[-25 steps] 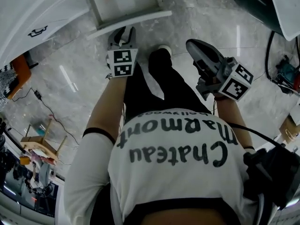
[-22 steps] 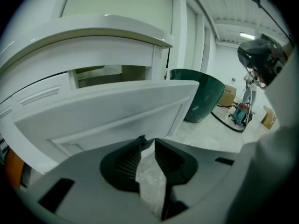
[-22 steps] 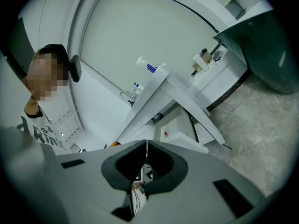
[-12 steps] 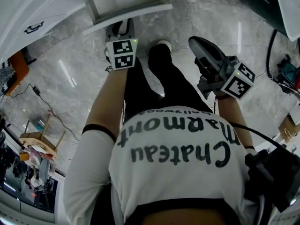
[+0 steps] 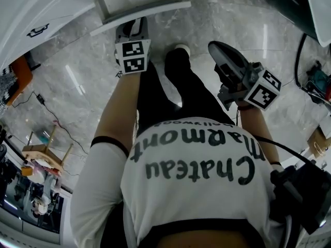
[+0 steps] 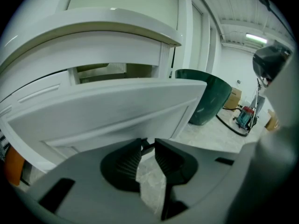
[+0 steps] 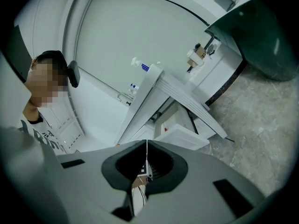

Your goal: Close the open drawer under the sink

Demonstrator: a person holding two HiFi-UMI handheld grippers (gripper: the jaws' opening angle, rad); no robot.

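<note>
The white drawer under the sink stands pulled out at the top of the head view. My left gripper points down at its front edge. In the left gripper view the drawer front fills the frame just beyond my left gripper. Its jaws have just been closing a little and stand narrowly open, with only a small dark bit at the drawer's lower edge between the tips. My right gripper hovers apart at the right, over the floor. The right gripper view shows my right gripper shut on nothing, facing the open drawer.
A dark green tub sits on the marble floor right of the cabinet. The person's leg and shoe are between the grippers. A wooden stool and a cable lie at the left, and tools at the right.
The head view has slid up slightly. Both grippers keep their places relative to the drawer.
</note>
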